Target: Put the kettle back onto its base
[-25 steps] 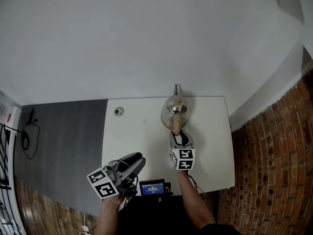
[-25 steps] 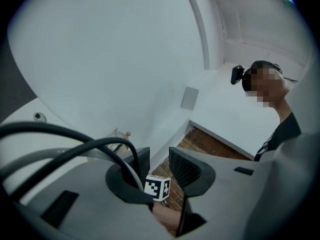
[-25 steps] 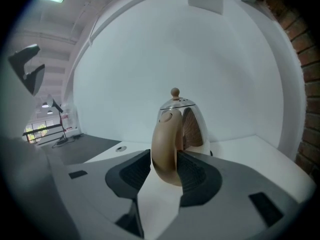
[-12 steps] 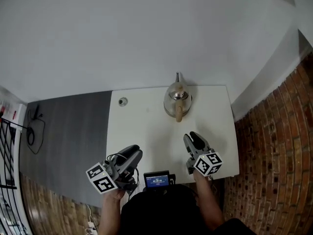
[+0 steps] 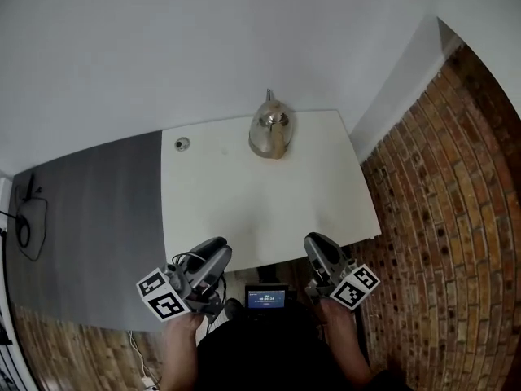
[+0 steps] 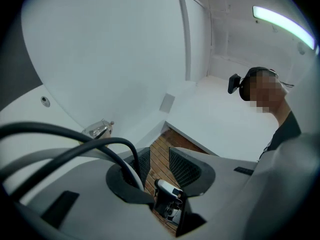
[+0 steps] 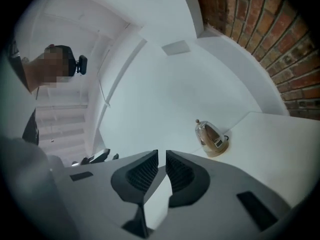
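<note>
Head view: left claw [image 5: 216, 251] released, empty, by the near edge of the surface [image 5: 260, 210]. Right claw [image 5: 316, 241] alongside, jaws just closed to a slit, nothing between. Kettle [image 5: 271, 131] upright at far edge, by the wall.

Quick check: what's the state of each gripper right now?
Left gripper: open, nothing between its jaws.
Right gripper: jaws have just been closing, nearly shut, empty.
</note>
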